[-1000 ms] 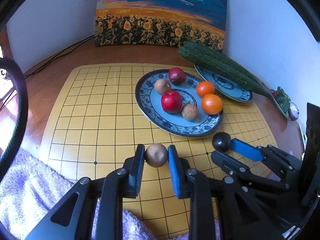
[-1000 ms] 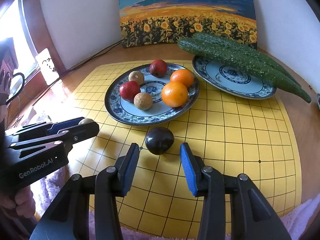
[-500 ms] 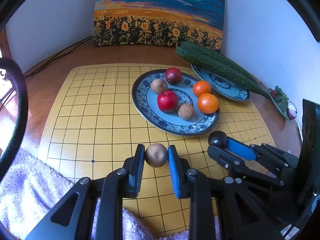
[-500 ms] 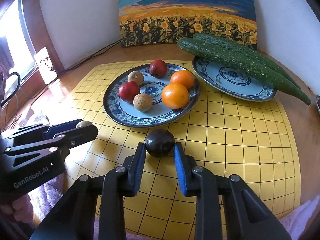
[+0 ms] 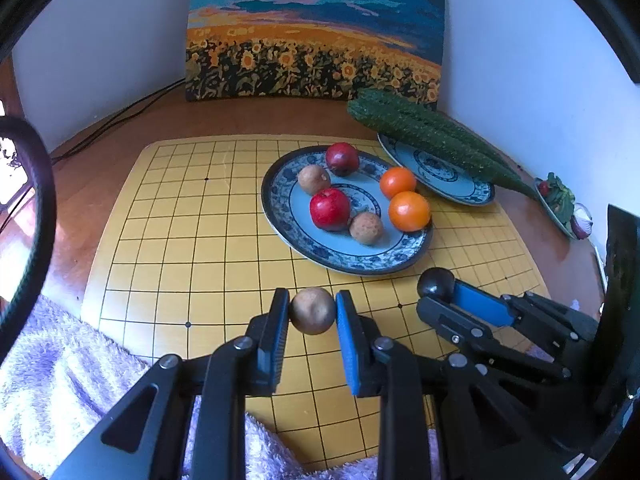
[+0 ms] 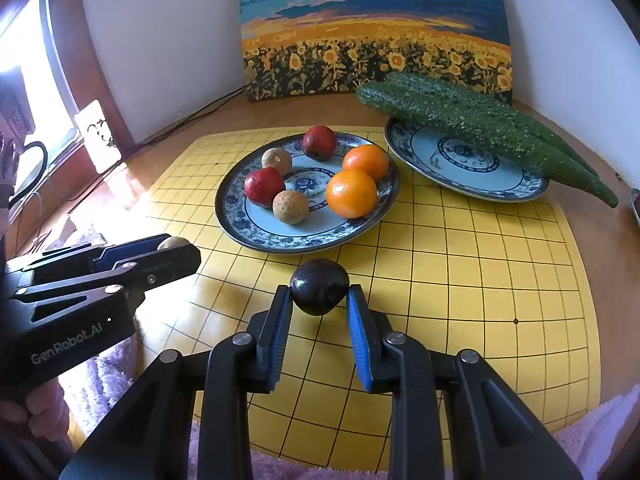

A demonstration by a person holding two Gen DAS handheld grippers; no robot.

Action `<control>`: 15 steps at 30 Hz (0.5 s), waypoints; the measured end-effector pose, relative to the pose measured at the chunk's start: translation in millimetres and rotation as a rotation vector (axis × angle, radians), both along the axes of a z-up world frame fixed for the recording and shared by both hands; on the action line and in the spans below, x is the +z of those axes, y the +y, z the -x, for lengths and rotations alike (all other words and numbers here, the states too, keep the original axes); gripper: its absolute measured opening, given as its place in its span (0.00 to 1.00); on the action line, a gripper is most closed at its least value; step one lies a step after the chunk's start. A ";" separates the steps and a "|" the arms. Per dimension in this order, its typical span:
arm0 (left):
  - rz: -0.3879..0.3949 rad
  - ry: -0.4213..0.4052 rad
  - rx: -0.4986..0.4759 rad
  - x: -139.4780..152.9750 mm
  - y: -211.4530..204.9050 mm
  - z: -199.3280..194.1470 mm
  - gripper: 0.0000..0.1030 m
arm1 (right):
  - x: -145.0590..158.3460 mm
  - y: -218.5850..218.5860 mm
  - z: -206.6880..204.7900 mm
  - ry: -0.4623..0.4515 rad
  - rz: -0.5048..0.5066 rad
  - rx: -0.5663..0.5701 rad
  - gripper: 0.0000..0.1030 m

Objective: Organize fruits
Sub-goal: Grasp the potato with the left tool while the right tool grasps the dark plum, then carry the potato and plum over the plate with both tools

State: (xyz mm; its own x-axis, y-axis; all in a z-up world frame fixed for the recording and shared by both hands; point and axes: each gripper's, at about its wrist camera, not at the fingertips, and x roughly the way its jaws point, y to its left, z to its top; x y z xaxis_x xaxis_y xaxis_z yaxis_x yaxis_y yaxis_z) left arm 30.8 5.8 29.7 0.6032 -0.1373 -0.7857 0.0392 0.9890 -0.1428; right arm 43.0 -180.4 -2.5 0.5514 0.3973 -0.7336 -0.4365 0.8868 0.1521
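The left gripper (image 5: 312, 312) was clamped on a small round brown fruit (image 5: 312, 311), its blue pads pressed to either side, above the near part of a yellow gridded board (image 5: 180, 240). Just to its right, the right gripper (image 6: 319, 300) was closed on a dark, almost black plum (image 6: 319, 286), pinched between its two blue pads over the same board; whether either fruit touched the board could not be told.

Just beyond both grippers lay a blue-and-white patterned plate (image 6: 256, 236) on the board. It carried two oranges (image 6: 352, 194) side by side on its right half, a red fruit (image 6: 264, 187) on the left, a darker red fruit (image 6: 319, 142) at the far rim, and two more small brown fruits (image 6: 291, 207), one near the front and one toward the back.

Farther right, a second blue-and-white plate (image 6: 460, 160) rested partly on the board, with long bumpy green cucumbers (image 6: 480, 124) lying across its far rim and reaching past it on both sides.

A sunflower-field painting (image 6: 372, 32) leaned against the white wall at the back of the wooden table (image 5: 100, 152). A pale purple fluffy towel (image 5: 60, 380) covered the table's near edge under both tools. A dark cable (image 5: 120, 116) ran along the tabletop at left.
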 end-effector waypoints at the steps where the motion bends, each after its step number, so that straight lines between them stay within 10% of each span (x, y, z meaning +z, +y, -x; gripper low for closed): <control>1: 0.000 -0.002 -0.001 0.6 -0.7 0.6 0.24 | 0.8 -0.8 0.6 -0.002 -0.002 0.000 0.28; 15: -0.012 -0.024 -0.016 8.1 -4.1 1.4 0.24 | 11.3 -4.0 5.3 -0.029 -0.015 0.006 0.28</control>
